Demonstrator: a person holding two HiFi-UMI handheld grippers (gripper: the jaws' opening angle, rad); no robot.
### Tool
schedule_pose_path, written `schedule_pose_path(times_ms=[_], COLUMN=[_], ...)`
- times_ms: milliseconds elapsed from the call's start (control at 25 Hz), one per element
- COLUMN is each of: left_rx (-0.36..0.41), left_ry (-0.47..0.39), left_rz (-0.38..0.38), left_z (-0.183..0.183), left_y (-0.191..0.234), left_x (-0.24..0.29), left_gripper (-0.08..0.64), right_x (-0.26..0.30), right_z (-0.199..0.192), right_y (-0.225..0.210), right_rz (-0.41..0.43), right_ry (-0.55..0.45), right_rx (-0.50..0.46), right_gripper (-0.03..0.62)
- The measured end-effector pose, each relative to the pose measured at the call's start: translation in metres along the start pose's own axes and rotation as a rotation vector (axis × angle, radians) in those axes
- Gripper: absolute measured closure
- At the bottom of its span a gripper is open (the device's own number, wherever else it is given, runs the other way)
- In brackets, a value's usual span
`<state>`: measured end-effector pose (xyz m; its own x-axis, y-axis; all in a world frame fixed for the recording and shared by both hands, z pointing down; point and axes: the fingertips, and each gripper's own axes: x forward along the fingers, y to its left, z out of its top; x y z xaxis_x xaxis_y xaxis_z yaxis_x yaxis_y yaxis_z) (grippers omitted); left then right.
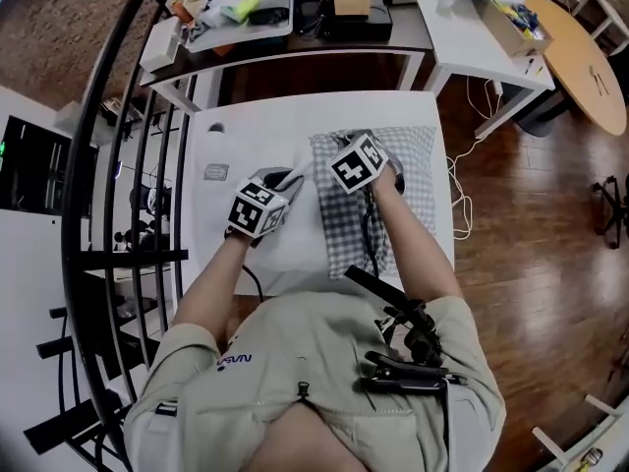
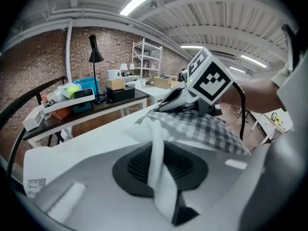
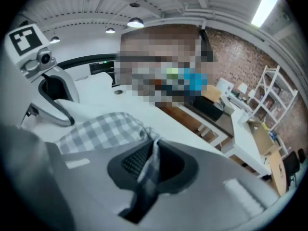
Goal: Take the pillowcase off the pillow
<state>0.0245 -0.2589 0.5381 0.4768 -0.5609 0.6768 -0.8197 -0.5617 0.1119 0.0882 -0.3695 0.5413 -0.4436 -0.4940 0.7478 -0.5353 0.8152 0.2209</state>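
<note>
1. Left tool (image 2: pixel 156 160) is narrow, clamped on a white corner, likely the pillow (image 2: pixel 150 129). Right tool (image 3: pixel 150 165) is narrow, clamped on the checked pillowcase (image 3: pixel 98 129) edge.
2. Both pinches are thin. A hard pull apart could slip either one out.
3. If that white is case lining, not pillow, pulling only stretches cloth and nothing comes off.
4. The pillowcase lies on the desk's (image 1: pixel 251 116) right half, close to the right edge. A sideways drag could take it over.
5. The cable (image 1: pixel 371 226) lies across the pillowcase and may snag.
</note>
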Motion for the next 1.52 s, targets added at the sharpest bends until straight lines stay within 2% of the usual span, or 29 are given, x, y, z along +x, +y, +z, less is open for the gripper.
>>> schedule_pose_path(times_ms=[80, 240, 400, 520, 640, 800, 880, 960, 1040, 1200, 1280, 1360, 1440, 1520], left_rx=[-0.011, -0.085, -0.099, -0.125, -0.162, -0.208, -0.152, -0.047, 0.026, 0.123, 0.195, 0.263, 0.325, 0.387], left_ry=[-0.072, -0.239, -0.324, -0.351, -0.344, -0.315, -0.301, -0.296, -0.306, -0.331, -0.337, -0.354, -0.354, -0.305], left_rz=[0.005, -0.014, -0.025, -0.038, -0.042, -0.035, -0.013, 0.013, 0.021, -0.002, -0.004, -0.023, -0.073, -0.133], left_z=[0.011, 0.033, 0.040, 0.043, 0.034, 0.023, 0.024, 0.030, 0.036, 0.041, 0.037, 0.032, 0.019, -0.004], left_y=[-0.006, -0.014, -0.019, -0.018, -0.010, 0.017, 0.027, 0.031, 0.031, 0.014, -0.003, -0.028, -0.063, -0.100], left_x=[-0.025, -0.084, -0.123, -0.137, -0.135, -0.093, -0.071, -0.057, -0.050, -0.052, -0.062, -0.075, -0.086, -0.087], left_gripper=[0.537, 0.545, 0.546, 0.548, 0.548, 0.546, 0.540, 0.517, 0.441, 0.327, 0.282, 0.272, 0.272, 0.272], right_x=[-0.018, -0.053, -0.077, -0.086, -0.081, -0.060, -0.060, -0.071, -0.088, -0.125, -0.140, -0.154, -0.167, -0.176], right_z=[0.008, 0.009, -0.008, -0.036, -0.069, -0.091, -0.089, -0.083, -0.080, -0.086, -0.093, -0.101, -0.110, -0.123], right_y=[-0.013, -0.053, -0.091, -0.118, -0.134, -0.130, -0.125, -0.120, -0.112, -0.076, -0.045, -0.014, 0.016, 0.044], right_rz=[-0.074, -0.208, -0.318, -0.386, -0.427, -0.411, -0.402, -0.409, -0.411, -0.403, -0.391, -0.381, -0.372, -0.356], right_ry=[-0.028, -0.071, -0.079, -0.047, 0.002, 0.014, -0.031, -0.073, -0.107, -0.198, -0.222, -0.238, -0.243, -0.226], right_rx=[-0.028, -0.012, 0.048, 0.121, 0.191, 0.241, 0.254, 0.252, 0.277, 0.386, 0.426, 0.463, 0.500, 0.528], right_gripper=[0.568, 0.568, 0.568, 0.568, 0.568, 0.569, 0.556, 0.506, 0.463, 0.451, 0.451, 0.446, 0.446, 0.447])
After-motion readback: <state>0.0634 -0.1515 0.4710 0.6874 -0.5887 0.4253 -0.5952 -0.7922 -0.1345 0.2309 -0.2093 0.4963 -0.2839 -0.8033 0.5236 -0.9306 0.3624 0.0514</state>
